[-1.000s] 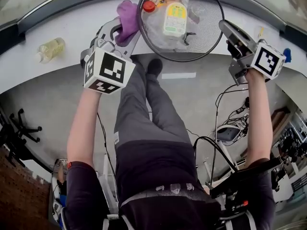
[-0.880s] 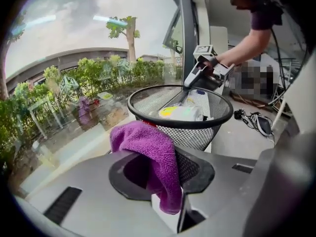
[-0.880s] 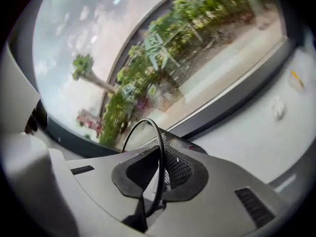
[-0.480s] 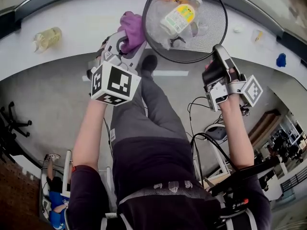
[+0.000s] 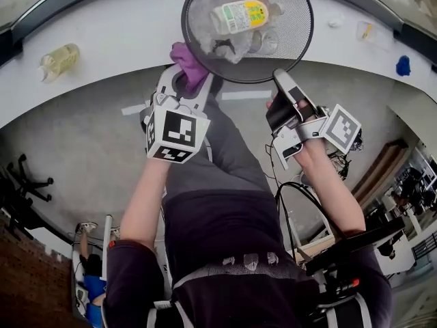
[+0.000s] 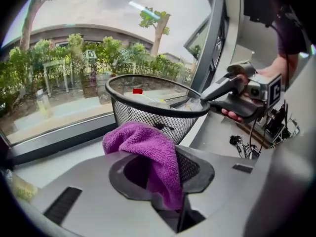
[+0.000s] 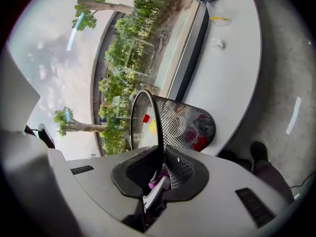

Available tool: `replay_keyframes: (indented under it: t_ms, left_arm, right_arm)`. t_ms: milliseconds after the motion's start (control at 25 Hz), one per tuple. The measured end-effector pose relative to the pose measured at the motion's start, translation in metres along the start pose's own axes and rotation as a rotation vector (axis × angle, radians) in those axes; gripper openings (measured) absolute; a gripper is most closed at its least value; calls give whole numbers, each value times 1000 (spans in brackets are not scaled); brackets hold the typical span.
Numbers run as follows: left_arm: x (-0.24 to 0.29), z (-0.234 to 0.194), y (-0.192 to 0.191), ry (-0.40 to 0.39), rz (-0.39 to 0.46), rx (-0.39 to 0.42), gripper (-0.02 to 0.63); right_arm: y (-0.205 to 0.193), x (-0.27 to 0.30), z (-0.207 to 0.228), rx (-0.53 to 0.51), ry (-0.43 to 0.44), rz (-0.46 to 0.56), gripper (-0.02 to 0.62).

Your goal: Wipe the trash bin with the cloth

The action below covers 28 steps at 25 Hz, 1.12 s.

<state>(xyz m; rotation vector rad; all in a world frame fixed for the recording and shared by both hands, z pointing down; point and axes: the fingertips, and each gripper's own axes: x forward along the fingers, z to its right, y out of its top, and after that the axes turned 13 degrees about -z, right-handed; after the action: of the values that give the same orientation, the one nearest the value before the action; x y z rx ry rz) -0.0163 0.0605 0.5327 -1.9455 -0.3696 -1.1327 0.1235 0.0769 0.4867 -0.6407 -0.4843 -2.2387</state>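
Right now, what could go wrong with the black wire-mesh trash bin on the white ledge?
1. The right hand-held gripper, whose jaws have just been closing, clamps only the thin rim of the black wire-mesh trash bin; a push may tip it and spill the plastic bottles inside.
2. The bin stands near the edge of the white ledge and may slide off.
3. The left hand-held gripper pinches the purple microfibre cloth by one fold; the mesh could drag it out.

No legible text anywhere; bottle label (image 5: pixel 237 16) and outdoor signs (image 6: pixel 90 54) too small.
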Motion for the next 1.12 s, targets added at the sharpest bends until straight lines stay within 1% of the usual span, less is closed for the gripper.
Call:
replay_keyframes:
  t_ms: [80, 160, 240, 280, 360, 440, 560, 640, 720, 800, 840, 920, 960, 1000, 1040, 1080, 1120]
  left_arm:
    - [-1, -3, -4, 13, -8, 11, 98]
    - [-1, 1, -8, 13, -30, 29, 98]
    - [-2, 9, -13, -7, -48, 18, 98]
    - [-2, 14, -14, -24, -50, 5, 98]
    - [0, 22, -13, -38, -43, -22, 98]
    - [3, 15, -10, -14, -23, -49, 97]
    - [4, -19, 0, 54, 16, -70, 95]
    - [2, -42, 7, 92, 28, -63, 95]
    - [0, -60, 10, 116, 26, -44, 95]
    - [-3, -75, 13, 126, 26, -28, 95]
    - [-4, -80, 16, 132, 27, -19, 95]
    - [-7, -85, 20, 142, 29, 9, 95]
    - [-7, -85, 21, 144, 28, 24, 95]
    - [-7, -83, 20, 144, 26, 39, 95]
    - [-7, -82, 20, 143, 23, 52, 95]
    - [-6, -81, 18, 141, 19, 63, 95]
    - [-5, -80, 17, 138, 14, 71, 95]
  right_arm:
    - [-11, 2, 2, 68, 35, -4, 43]
    - [-27, 7, 2, 160, 111, -19, 43]
    - [-46, 16, -2, 221, 186, -64, 43]
    - [-54, 22, -6, 227, 212, -97, 43]
    - [-65, 33, -15, 196, 237, -155, 43]
    - [-66, 39, -21, 133, 234, -183, 44]
    - [-64, 40, -29, 31, 210, -213, 69]
    - [-63, 32, -32, -41, 185, -228, 93]
    - [-51, 15, -26, -156, 131, -220, 117]
    - [-21, -6, -18, -282, 61, -169, 118]
    - [-2, -17, -15, -319, 37, -133, 118]
    - [37, -36, -17, -357, 18, -57, 118]
    - [55, -40, -23, -392, 13, -28, 118]
    - [71, -39, -31, -455, 5, -16, 118]
    - [85, -32, -41, -540, -10, -30, 118]
    - [93, -21, -51, -625, -28, -65, 118]
    - [97, -7, -59, -688, -39, -108, 118]
